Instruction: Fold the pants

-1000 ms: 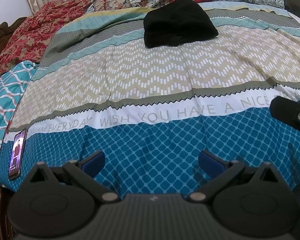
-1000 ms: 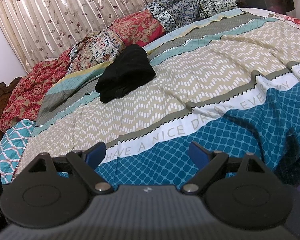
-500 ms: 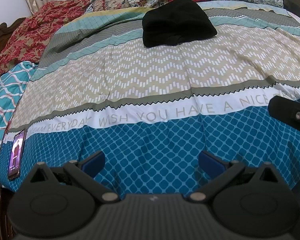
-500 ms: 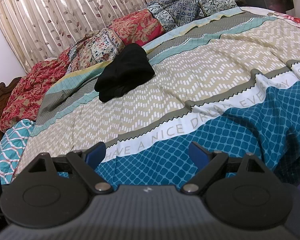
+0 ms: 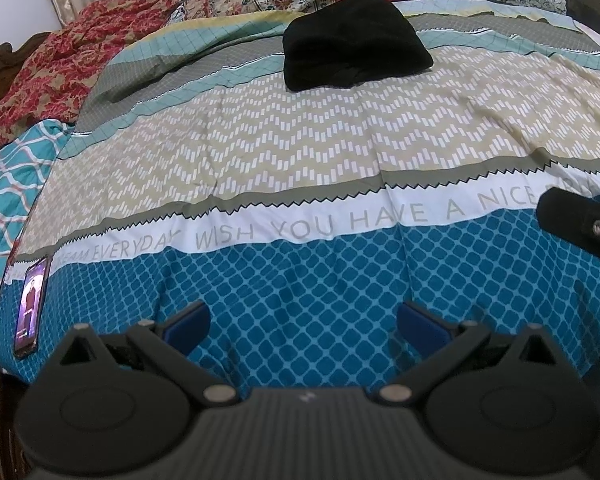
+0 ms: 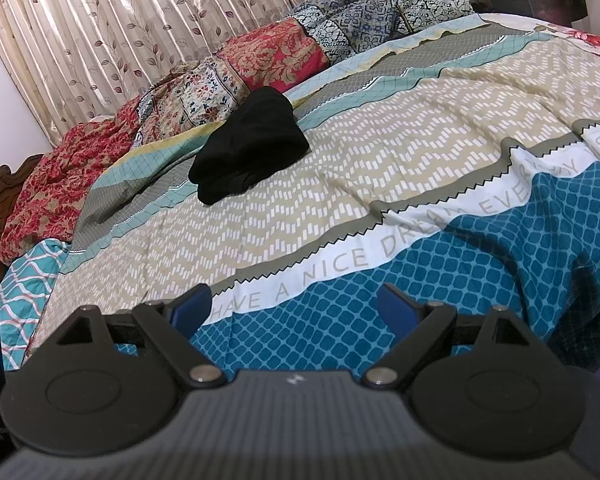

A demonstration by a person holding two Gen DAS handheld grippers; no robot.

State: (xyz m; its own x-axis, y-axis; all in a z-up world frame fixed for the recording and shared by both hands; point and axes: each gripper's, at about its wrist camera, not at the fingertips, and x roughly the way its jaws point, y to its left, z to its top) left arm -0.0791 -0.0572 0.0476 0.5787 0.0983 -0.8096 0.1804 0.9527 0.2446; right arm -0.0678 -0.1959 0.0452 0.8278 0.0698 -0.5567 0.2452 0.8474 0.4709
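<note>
Black pants [image 5: 354,42] lie folded into a compact bundle far back on the bed, near the pillows; the right wrist view shows the same bundle [image 6: 250,152] at upper left of centre. My left gripper [image 5: 302,326] hangs open over the blue patterned near edge of the bedspread, nothing between its blue pads. My right gripper [image 6: 294,310] is also open and empty, above the blue band and the lettered white stripe. Part of the right gripper's black body [image 5: 580,224] shows at the right edge of the left wrist view. Both grippers are well short of the pants.
A phone [image 5: 30,306] with a lit screen lies at the bed's near left corner. Patterned pillows [image 6: 284,56] and a red floral cover [image 6: 56,184] line the far side below a curtain [image 6: 100,28]. A dark wooden bed frame [image 6: 0,184] stands at left.
Almost nothing: both views have crept slightly, the pants staying put and both grippers staying open.
</note>
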